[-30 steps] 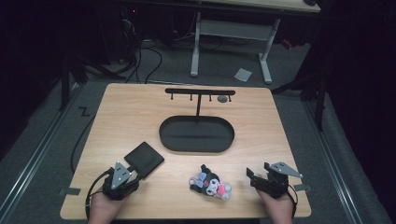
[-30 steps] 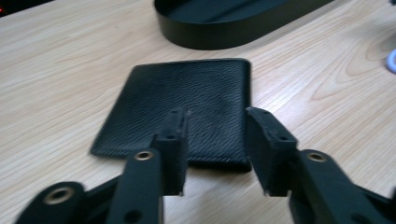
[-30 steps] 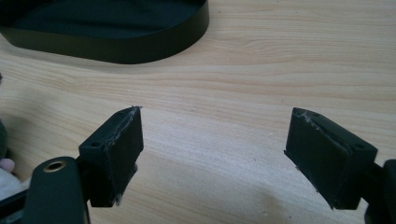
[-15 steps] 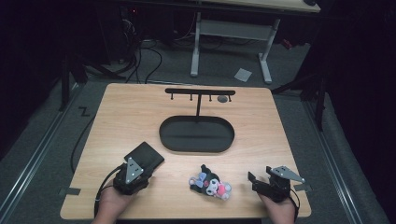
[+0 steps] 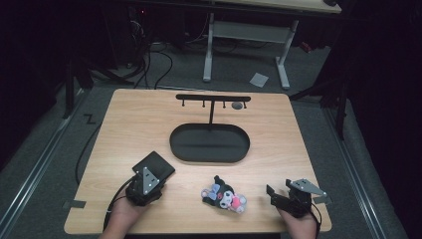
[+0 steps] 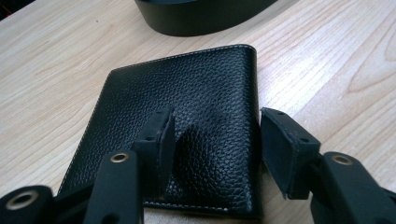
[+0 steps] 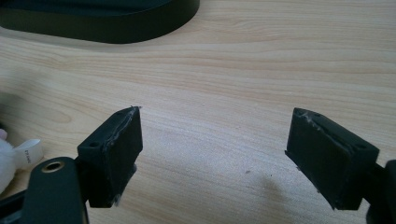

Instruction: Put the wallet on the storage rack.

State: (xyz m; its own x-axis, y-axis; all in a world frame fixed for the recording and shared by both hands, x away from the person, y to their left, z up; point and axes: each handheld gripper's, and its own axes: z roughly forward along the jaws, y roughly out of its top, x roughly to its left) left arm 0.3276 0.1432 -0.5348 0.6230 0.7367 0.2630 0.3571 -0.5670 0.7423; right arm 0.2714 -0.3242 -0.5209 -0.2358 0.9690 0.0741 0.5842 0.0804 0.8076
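The flat black grained-leather wallet (image 6: 187,130) lies on the pale wooden table (image 5: 308,149), near the black oval tray (image 5: 209,143). The left gripper (image 6: 215,140) hangs over it — jaws just opening, gripping nothing. The right gripper (image 7: 212,154) stands open over bare wood — empty.

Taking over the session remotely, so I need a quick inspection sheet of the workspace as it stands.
Surface: wooden table, no spills seen.
Job's things: black leather wallet lying flat near the front left.
Clutter: black oval tray at centre; T-shaped hook stand behind it; plush toy at the front.
Tools: left tool open, jaws just opened wider, one over the wallet and one past its edge, not pressing; right tool open over bare wood.
Cables: left tool's cable curls by the wrist.
Surroundings: dark room, grey floor, another table's legs behind, cords on the floor.
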